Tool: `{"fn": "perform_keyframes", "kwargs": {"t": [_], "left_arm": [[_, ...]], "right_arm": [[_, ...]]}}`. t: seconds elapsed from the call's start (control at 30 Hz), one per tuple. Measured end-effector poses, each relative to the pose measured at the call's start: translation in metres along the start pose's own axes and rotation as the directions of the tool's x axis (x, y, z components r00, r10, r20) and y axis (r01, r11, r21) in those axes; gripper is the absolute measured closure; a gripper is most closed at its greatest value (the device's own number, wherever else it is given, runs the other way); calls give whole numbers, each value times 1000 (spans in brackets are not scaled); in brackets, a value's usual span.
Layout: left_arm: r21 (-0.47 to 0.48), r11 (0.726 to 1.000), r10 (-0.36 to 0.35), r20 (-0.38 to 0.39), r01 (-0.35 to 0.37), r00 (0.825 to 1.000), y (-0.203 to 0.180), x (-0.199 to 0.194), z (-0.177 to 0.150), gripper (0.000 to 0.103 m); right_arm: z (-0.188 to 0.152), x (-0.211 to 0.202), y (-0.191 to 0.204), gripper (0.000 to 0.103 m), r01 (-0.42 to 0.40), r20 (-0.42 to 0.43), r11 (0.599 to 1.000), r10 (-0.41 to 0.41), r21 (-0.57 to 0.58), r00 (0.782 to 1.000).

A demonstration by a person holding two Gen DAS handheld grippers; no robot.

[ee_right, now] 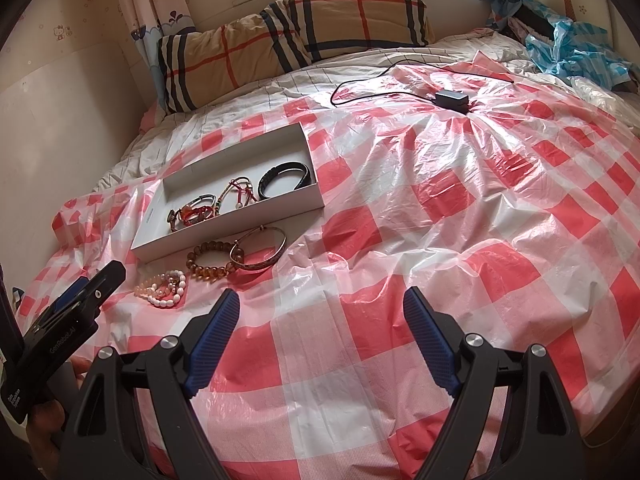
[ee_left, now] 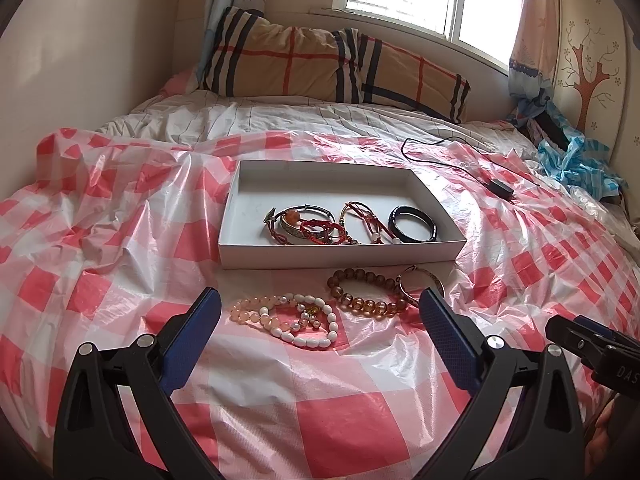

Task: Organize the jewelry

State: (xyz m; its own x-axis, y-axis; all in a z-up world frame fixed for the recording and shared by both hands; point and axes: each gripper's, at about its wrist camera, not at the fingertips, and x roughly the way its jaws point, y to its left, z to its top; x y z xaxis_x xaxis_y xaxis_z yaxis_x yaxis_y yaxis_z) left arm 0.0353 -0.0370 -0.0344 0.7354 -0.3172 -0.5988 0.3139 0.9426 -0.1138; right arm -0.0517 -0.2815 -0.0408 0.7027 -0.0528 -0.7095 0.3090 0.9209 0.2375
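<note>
Between the blue-padded fingers (ee_left: 200, 320) of the left gripper (ee_left: 320, 316), spread wide and holding nothing, lies a tangle of pink and white bead bracelets (ee_left: 286, 318) on the red-and-white checked plastic sheet (ee_left: 120, 240) covering the bed. Just beyond, an amber bead bracelet (ee_left: 366, 290) touches a metal bangle (ee_left: 422, 280). Behind these sits a shallow white box (ee_left: 340, 254), with a silver bangle and red cords (ee_left: 304, 226), a beaded cord bracelet (ee_left: 362, 222) and a black bangle (ee_left: 414, 224) along its near side. The right gripper (ee_right: 320, 316) hovers over bare sheet, its fingers (ee_right: 424, 332) likewise parted and empty, well right of the jewelry. Farther off lie a black charger (ee_right: 452, 100) and a plaid pillow (ee_left: 320, 64).
</note>
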Motion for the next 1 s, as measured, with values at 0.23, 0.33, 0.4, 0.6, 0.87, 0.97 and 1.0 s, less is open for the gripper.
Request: {"fn": "perform_keyframes", "kwargs": {"t": [0.23,0.33,0.4,0.6,0.87,0.97,1.0], "left_arm": [[-1,1000,1,0,-1,1000,0,1,1,8],[-1,1000,1,-2,-1,1000,-1,0,0,8],[-1,1000,1,-2,-1,1000,0,1,1,8],[-2,1000,2,-3,-2,1000,0,1,1,8],[-3,1000,3,-4,-3,1000,0,2,2,8],[-2,1000,3,-4,-3,1000,0,2,2,8],[-2,1000,3,-4,-3,1000,0,2,2,8]], "right_arm": [[0,1,0,22,1,-2,1000,-1,-1,1000],[0,1,1,22,1,-2,1000,-1,-1,1000],[0,1,1,22,1,-2,1000,-1,-1,1000],[0,1,2,22,2,-3,1000,-2,-1,1000],[0,2,2,22,3,-5,1000,-3,-2,1000],[0,2,2,22,3,-6,1000,-3,-3,1000],[0,2,2,22,3,-6,1000,-3,-3,1000]]}}
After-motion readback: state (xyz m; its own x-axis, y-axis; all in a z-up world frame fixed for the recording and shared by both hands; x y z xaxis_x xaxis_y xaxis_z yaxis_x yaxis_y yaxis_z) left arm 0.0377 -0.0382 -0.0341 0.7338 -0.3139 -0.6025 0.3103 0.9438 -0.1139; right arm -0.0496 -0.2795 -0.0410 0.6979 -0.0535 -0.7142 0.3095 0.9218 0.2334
